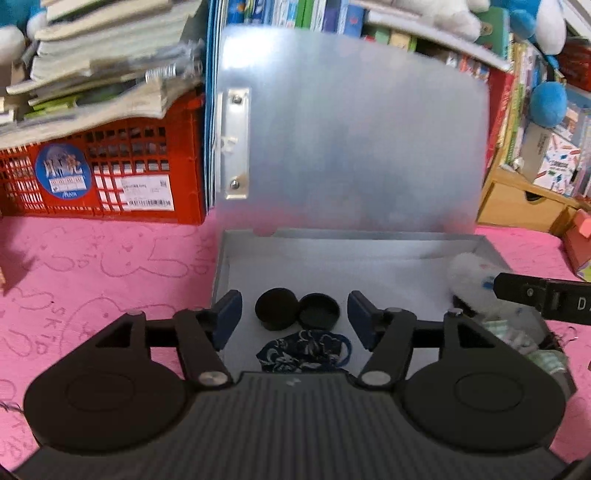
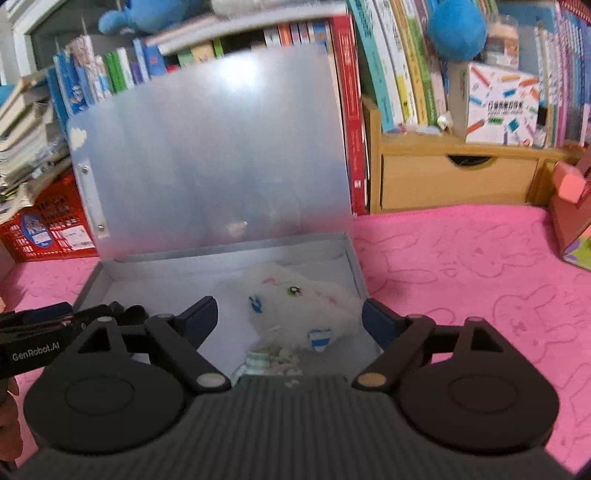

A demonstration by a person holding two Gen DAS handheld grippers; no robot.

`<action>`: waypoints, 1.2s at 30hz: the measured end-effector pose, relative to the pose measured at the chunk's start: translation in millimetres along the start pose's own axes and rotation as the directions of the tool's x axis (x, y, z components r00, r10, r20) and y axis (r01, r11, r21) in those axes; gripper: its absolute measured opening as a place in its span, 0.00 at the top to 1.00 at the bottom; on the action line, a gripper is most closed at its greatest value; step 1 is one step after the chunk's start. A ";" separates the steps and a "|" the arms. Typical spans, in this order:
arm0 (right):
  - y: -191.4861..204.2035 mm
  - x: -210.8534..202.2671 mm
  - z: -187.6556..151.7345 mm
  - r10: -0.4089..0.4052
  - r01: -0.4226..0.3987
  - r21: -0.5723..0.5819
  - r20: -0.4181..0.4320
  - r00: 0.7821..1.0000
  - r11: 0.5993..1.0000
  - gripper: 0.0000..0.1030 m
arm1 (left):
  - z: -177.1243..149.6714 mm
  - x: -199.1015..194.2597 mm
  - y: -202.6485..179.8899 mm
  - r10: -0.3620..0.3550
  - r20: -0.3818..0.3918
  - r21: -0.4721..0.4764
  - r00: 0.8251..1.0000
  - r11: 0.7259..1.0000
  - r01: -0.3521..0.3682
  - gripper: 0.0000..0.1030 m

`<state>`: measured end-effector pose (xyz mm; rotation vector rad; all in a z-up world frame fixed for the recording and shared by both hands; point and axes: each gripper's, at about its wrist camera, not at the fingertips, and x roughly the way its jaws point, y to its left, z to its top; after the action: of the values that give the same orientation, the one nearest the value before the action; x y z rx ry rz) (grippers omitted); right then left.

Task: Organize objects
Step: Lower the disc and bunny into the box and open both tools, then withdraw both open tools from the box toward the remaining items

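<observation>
A grey storage box (image 1: 236, 236) lies on the pink cloth with its translucent lid (image 1: 351, 129) standing upright. Inside, in the left wrist view, are two black round caps (image 1: 277, 308) and a dark blue patterned fabric piece (image 1: 306, 350). My left gripper (image 1: 293, 317) is open above them, touching none. In the right wrist view a white plush toy (image 2: 295, 302) lies in the box (image 2: 354, 258), over a pale green striped cloth (image 2: 266, 360). My right gripper (image 2: 288, 325) stands open around the plush, pads apart from it.
A red crate (image 1: 110, 166) under stacked books sits left of the box. Behind it are a bookshelf (image 2: 406, 74), blue plush toys (image 2: 458, 29) and a wooden drawer unit (image 2: 454, 181). A pink box (image 2: 569, 214) stands at the right on the pink cloth (image 2: 480, 277).
</observation>
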<state>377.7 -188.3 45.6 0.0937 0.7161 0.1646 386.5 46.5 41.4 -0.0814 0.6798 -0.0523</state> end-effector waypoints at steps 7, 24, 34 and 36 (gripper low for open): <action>5.5 -49.8 -9.2 0.018 -0.015 -0.042 0.062 0.998 0.999 0.09 | -4.5 -49.4 -10.5 -0.014 0.055 0.053 0.998 0.999 0.011 0.28; 19.7 -165.1 -90.3 0.103 -0.072 -0.147 0.212 0.972 0.987 0.03 | -68.2 -165.0 -16.6 -0.115 0.157 0.121 0.981 0.988 0.097 0.22; 27.2 -188.3 -172.6 0.076 -0.036 -0.156 0.259 0.963 0.987 0.01 | -143.0 -214.7 -3.3 -0.072 0.238 0.103 0.969 0.993 0.049 0.18; 28.0 -191.4 -186.7 0.073 -0.036 -0.140 0.264 0.962 0.990 0.00 | -158.1 -221.1 -2.5 -0.051 0.255 0.107 0.966 0.994 0.024 0.17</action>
<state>109.2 -190.2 32.8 0.0067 0.4303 0.2473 115.2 51.3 57.4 -0.0010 0.4149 -0.1115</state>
